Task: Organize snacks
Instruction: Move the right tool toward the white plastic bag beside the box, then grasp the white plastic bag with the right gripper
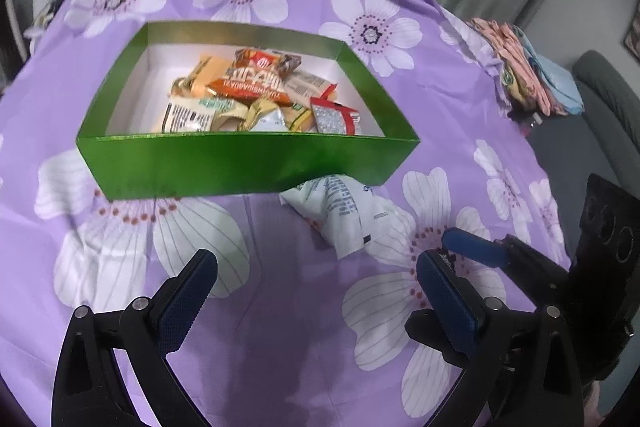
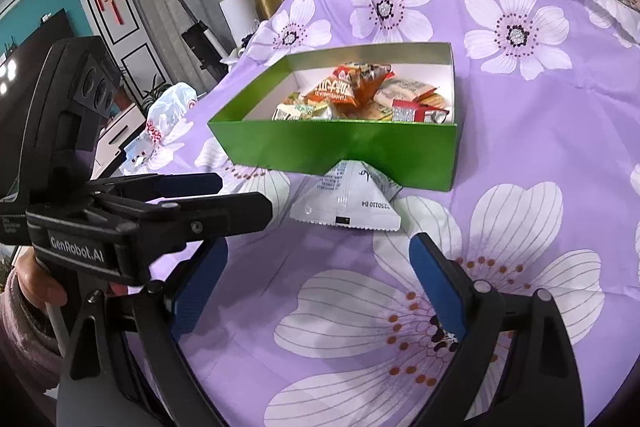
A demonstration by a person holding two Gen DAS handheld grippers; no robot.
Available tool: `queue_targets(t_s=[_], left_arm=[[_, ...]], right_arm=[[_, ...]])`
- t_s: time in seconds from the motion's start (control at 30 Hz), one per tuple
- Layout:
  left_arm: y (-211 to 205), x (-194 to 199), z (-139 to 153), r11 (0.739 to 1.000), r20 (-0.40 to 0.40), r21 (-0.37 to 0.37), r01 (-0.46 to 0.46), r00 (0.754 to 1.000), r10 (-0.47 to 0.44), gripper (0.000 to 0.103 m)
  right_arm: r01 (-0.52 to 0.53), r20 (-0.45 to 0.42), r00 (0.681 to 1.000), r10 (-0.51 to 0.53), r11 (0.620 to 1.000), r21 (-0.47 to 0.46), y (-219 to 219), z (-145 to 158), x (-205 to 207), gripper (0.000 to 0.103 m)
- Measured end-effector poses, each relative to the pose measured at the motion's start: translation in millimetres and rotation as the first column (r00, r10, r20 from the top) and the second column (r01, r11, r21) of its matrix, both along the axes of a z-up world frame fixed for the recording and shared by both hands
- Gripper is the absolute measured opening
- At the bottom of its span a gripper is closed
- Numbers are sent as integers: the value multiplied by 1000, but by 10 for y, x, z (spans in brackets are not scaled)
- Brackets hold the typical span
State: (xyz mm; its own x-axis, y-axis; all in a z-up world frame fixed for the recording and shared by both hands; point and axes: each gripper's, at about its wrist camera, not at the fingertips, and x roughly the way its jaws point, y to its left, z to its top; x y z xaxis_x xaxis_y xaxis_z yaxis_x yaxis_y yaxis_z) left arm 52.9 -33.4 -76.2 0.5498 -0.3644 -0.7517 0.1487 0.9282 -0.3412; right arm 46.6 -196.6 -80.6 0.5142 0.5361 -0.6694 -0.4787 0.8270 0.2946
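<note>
Both tongs released – left tongs [image 1: 316,291], right tongs [image 2: 320,263]; white packet [image 2: 348,201] ahead of right tongs, tucked under green box [image 2: 340,151] w/ snacks; pinch its free edge, pull gently.

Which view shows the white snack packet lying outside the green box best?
The right wrist view: the white packet lies flat and sharp, its printed seam readable, one end tucked under the green box. The left wrist view shows it blurrier.

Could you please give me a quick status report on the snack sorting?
Left gripper and right gripper open, empty. White packet on cloth, tucked under green box. Box edge over it.
</note>
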Motion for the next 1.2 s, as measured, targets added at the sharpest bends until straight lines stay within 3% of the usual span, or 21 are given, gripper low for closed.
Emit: queue_targets(t_s=[0.23, 0.43, 0.53, 0.67, 0.77, 0.83, 0.9, 1.2], left_arm=[[-100, 203, -83, 999, -31, -44, 12, 999, -13, 100], [-231, 430, -218, 1000, -65, -19, 19, 998, -20, 100], [-265, 471, -266, 1000, -69, 6, 26, 997, -26, 98], [-295, 528, -302, 999, -80, -7, 44, 996, -45, 73], [-303, 556, -333, 998, -89, -27, 51, 995, -53, 62], [-307, 552, -322, 998, -81, -32, 55, 995, -58, 60], [-307, 535, -315, 997, -74, -32, 64, 995, -67, 55], [-341, 403, -228, 996, -52, -31, 89, 995, -90, 50]], right_arm=[[-14, -5, 1000, 14, 1000, -26, 34, -132, 153, 92], [-53, -18, 998, 52, 998, -45, 101, -247, 388, 89], [-69, -44, 997, 68, 997, -33, 131, -318, 489, 82], [-113, -53, 992, 113, 994, 1, 196, -350, 569, 74], [-132, -55, 990, 132, 991, 5, 255, -350, 591, 72], [-143, -51, 988, 142, 990, -4, 298, -338, 586, 68], [-140, -57, 989, 140, 990, -8, 299, -341, 596, 57], [-93, -46, 995, 94, 995, 23, 277, -325, 503, 52]])
